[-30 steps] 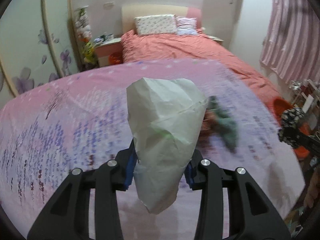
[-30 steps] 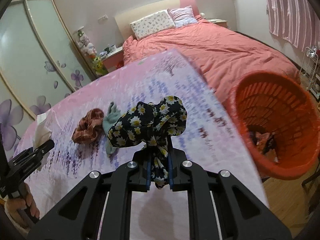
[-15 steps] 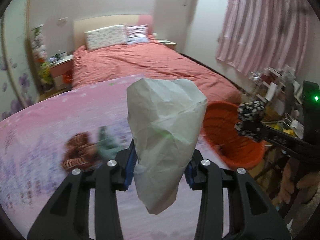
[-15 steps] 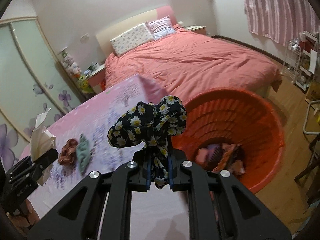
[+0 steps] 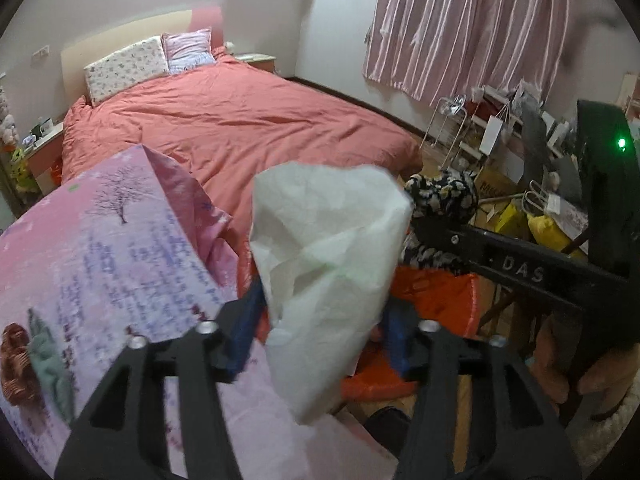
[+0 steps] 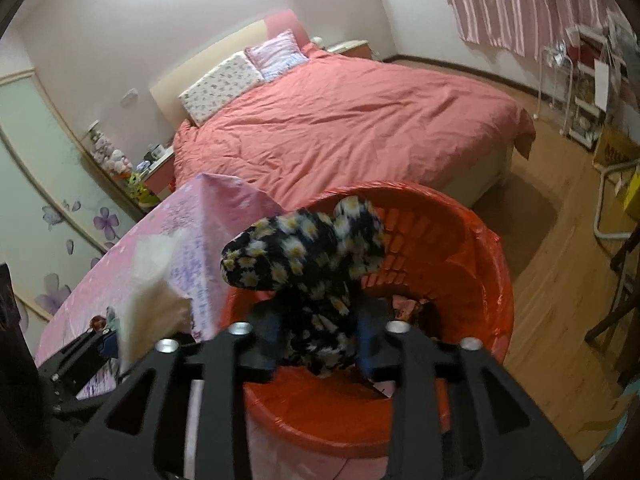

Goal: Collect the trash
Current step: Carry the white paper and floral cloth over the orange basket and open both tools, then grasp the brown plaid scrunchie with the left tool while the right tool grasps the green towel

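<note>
My left gripper (image 5: 320, 332) is shut on a crumpled white paper tissue (image 5: 328, 264), held over the near rim of the orange basket (image 5: 436, 292). My right gripper (image 6: 318, 334) has its jaws spread apart, with a black daisy-print cloth (image 6: 304, 256) between them above the orange basket (image 6: 460, 264). The cloth looks blurred. The same cloth (image 5: 444, 196) and right gripper show in the left wrist view. The tissue (image 6: 154, 276) shows at the left of the right wrist view.
A pink floral-covered table (image 5: 100, 248) lies to the left, with a brown scrunchie (image 5: 14, 364) and a green cloth (image 5: 48, 364) on it. A bed with a coral duvet (image 6: 360, 120) is behind. Shelves and clutter (image 5: 520, 128) stand at the right by pink curtains.
Both grippers swung right from over the table to above the orange basket. The right gripper's jaws have spread apart around the daisy cloth. The left still holds the tissue.
</note>
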`<state>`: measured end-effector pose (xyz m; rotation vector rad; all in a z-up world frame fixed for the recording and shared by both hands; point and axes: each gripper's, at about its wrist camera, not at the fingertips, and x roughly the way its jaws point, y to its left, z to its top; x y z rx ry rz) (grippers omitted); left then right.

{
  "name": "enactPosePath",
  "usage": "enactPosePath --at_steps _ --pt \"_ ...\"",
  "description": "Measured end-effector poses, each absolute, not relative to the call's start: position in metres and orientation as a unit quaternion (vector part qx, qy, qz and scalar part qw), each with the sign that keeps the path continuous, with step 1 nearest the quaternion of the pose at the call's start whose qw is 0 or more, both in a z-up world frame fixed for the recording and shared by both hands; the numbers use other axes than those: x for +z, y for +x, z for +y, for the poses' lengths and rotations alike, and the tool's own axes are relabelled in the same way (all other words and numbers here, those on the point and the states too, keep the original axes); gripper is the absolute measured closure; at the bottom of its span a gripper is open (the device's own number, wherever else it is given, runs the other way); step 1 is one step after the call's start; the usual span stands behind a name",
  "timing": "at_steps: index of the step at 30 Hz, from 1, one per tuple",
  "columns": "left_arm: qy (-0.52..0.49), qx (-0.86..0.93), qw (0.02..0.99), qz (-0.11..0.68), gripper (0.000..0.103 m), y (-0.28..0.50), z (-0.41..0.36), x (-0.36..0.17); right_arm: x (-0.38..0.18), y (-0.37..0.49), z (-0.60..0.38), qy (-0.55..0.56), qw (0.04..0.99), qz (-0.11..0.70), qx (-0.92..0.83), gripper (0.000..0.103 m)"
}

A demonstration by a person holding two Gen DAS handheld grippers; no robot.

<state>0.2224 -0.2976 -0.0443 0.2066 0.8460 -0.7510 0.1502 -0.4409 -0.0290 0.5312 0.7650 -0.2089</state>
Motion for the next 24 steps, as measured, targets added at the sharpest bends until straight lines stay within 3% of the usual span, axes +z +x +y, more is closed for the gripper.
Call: enactPosePath --at_steps 2,5,12,16,24 --pt "0.101 -0.351 0.837 0.406 0.035 0.228 -0.305 -0.055 -0.036 0.151 -0.451 0.27 0.883 0.372 -0.1 0.055" --pt "0.099 -0.343 0.836 0.416 0.028 0.235 -0.305 -0.066 -0.047 0.15 -0.457 0.284 0.876 0.374 -0.107 0.05" --pt "0.101 -0.321 0.846 0.412 0.023 0.241 -0.272 -0.065 -0.046 0.143 -0.45 0.261 0.882 0.373 -0.123 0.042" --pt "0.094 -0.292 0.862 0.403 0.019 0.243 -0.227 -0.057 -0.042 0.142 -0.438 0.232 0.892 0.369 -0.12 0.037" --pt "0.086 -0.18 0.9 0.387 0.016 0.257 -0.093 -0.052 -0.035 0.148 -0.37 0.151 0.913 0.37 -0.083 0.036"
